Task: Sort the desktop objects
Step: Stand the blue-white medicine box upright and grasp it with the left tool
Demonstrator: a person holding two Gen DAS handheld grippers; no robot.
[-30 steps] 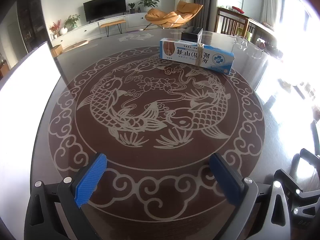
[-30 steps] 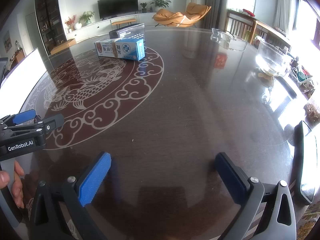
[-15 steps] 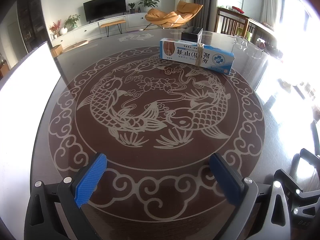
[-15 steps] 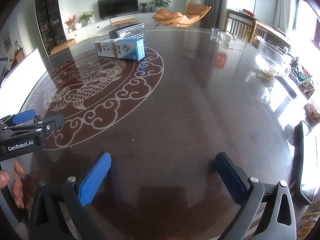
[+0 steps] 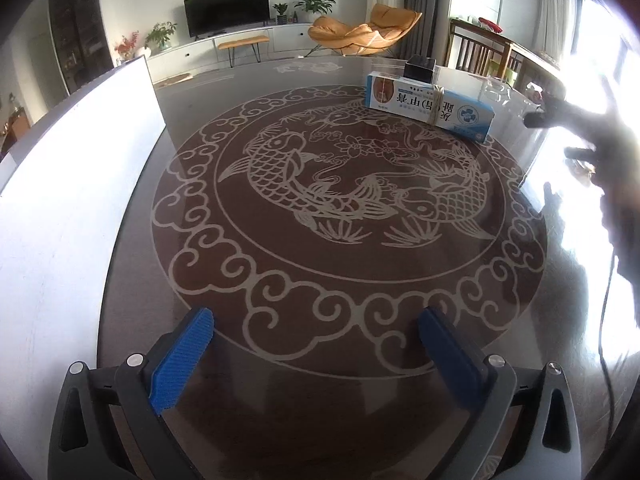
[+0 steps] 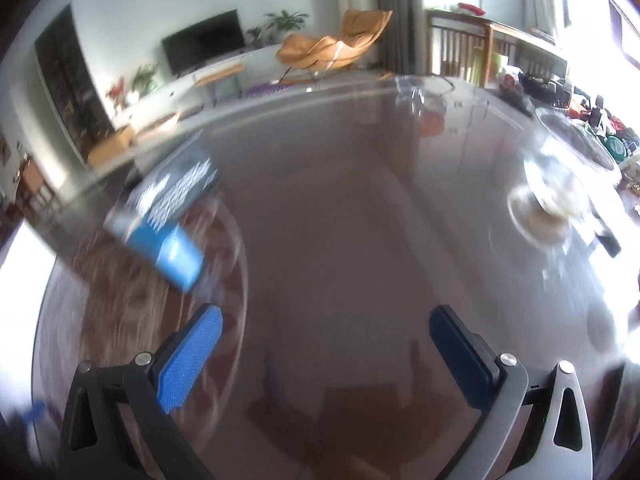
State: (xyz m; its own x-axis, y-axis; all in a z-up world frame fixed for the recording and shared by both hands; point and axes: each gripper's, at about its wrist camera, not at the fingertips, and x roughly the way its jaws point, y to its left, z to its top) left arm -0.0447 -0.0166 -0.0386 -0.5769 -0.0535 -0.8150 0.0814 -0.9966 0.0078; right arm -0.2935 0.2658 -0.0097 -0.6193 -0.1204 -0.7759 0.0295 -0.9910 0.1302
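Note:
A long blue-and-white box (image 5: 430,106) tied with string lies at the far side of the round fish pattern (image 5: 352,196), and a black box (image 5: 419,68) stands just behind it. My left gripper (image 5: 316,354) hovers open over the near rim of the pattern, nothing between its blue pads. In the right wrist view the same blue box (image 6: 166,220) appears blurred, ahead and to the left. My right gripper (image 6: 326,350) is open and empty above the dark tabletop. The right gripper shows in the left wrist view as a dark blurred shape (image 5: 616,184) against the window glare.
A white board (image 5: 68,184) runs along the table's left edge. A glass bowl (image 6: 560,184) and a clear glass dish (image 6: 416,88) stand on the right and far side. Chairs, a TV unit and a cluttered side table lie beyond the table.
The right gripper has swung forward and up toward the boxes, blurring its view; the blue box looms much closer. The left gripper has shifted slightly, and the right gripper now crosses its view.

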